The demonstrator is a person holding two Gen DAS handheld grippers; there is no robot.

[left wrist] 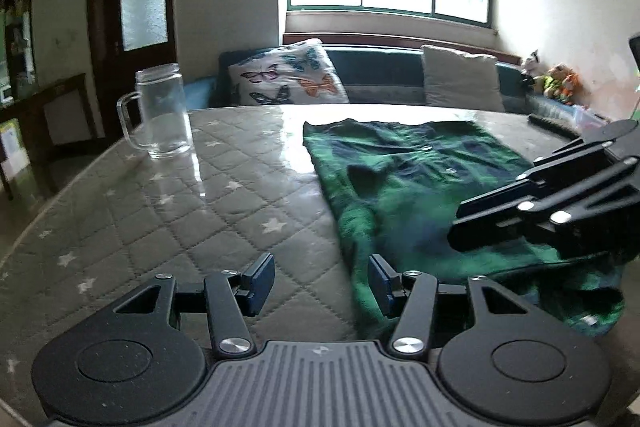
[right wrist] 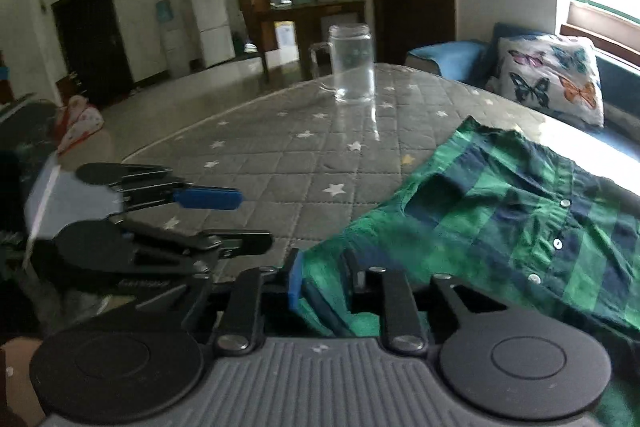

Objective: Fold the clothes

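Observation:
A green and navy plaid button shirt (left wrist: 400, 179) lies spread on the right half of the quilted grey table (left wrist: 180, 227). My left gripper (left wrist: 320, 285) is open, low over the table at the shirt's near left edge. One blue pad (left wrist: 380, 283) sits over the cloth and the other over bare quilt. My right gripper (right wrist: 322, 279) has its jaws narrowed on a bunched fold of the shirt (right wrist: 500, 227) at its near edge. From the left wrist view the right gripper (left wrist: 456, 225) comes in from the right, over the shirt. The left gripper (right wrist: 254, 219) shows open at the left.
A clear glass mug (left wrist: 164, 111) (right wrist: 354, 67) stands on the far left of the table. Behind the table is a blue sofa with a butterfly pillow (left wrist: 292, 75) and a grey pillow (left wrist: 460, 79). A dark flat object (left wrist: 544, 121) lies at the far right table edge.

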